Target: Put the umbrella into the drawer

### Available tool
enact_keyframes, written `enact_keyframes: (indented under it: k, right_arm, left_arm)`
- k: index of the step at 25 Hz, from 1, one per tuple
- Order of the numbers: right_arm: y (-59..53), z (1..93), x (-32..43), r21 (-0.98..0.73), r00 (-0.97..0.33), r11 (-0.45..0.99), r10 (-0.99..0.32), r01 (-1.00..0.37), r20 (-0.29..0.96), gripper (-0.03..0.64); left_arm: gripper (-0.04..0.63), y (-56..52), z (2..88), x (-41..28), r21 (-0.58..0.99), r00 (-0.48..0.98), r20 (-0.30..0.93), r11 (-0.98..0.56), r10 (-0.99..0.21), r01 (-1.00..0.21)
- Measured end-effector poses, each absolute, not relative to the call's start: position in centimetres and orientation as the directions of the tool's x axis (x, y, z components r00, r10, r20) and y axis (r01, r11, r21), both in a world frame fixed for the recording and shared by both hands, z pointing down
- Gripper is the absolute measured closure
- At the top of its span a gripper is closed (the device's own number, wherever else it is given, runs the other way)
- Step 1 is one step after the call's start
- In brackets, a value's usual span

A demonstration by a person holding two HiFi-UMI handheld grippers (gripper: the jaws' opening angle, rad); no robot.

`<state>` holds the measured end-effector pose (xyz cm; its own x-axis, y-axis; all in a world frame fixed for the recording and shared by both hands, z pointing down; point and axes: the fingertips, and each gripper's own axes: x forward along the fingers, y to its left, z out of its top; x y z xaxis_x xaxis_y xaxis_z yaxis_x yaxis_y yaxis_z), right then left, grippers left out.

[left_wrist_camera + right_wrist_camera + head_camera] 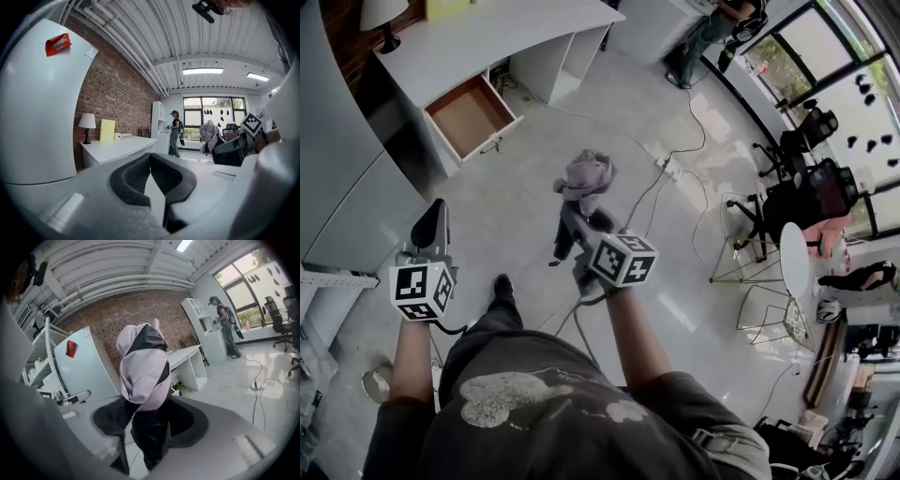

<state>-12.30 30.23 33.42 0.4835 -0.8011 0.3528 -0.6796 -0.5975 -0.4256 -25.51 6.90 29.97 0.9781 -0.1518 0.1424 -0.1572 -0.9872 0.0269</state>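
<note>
The folded umbrella (586, 178), lilac fabric over a black shaft, points away from me above the floor. My right gripper (577, 223) is shut on its black lower part. In the right gripper view the umbrella (143, 366) rises between the two pads of that gripper (147, 412). The wooden-bottomed drawer (469, 114) stands pulled out of the white desk (487, 42), far left of the umbrella, with nothing in it. At lower left my left gripper (431, 223) carries nothing. Its black tips (150, 157) meet. The umbrella (209, 133) shows to its right.
A lamp (382, 19) and a yellow box (107, 129) stand on the desk. A large white cabinet (337, 187) fills the left side. Cables and a power strip (670, 167) lie on the floor. Office chairs (806, 192), a round table (794, 258) and a person (712, 28) are to the right.
</note>
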Motion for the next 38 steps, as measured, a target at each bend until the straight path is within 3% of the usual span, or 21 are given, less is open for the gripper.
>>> enact_keyframes:
  k: [9, 19, 26, 38]
  right_arm:
    - [24.8, 30.9, -2.3, -0.409, 0.526, -0.622, -0.783, -0.668, 0.331, 0.399]
    - [19.2, 31.0, 3.8, -0.406, 0.453, -0.561, -0.826, -0.722, 0.337, 0.399]
    - [15.2, 33.2, 10.9, -0.436, 0.332, -0.462, -0.879, -0.772, 0.344, 0.399]
    - [4.7, 36.3, 25.9, -0.472, -0.054, -0.155, -0.915, -0.868, 0.399, 0.399]
  left_arm:
    - [0.584, 1.8, 28.9, -16.2, 0.045, 0.985, 0.135, -0.992, -0.110, -0.117]
    - [0.584, -1.4, 30.0, -11.9, 0.052, 0.972, 0.167, -0.983, -0.166, -0.177]
    - [0.584, -3.1, 31.6, -8.6, 0.040, 0.927, 0.223, -0.947, -0.303, -0.319]
    - [0.584, -6.8, 31.7, 0.4, -0.018, 0.697, 0.288, -0.732, -0.656, -0.681]
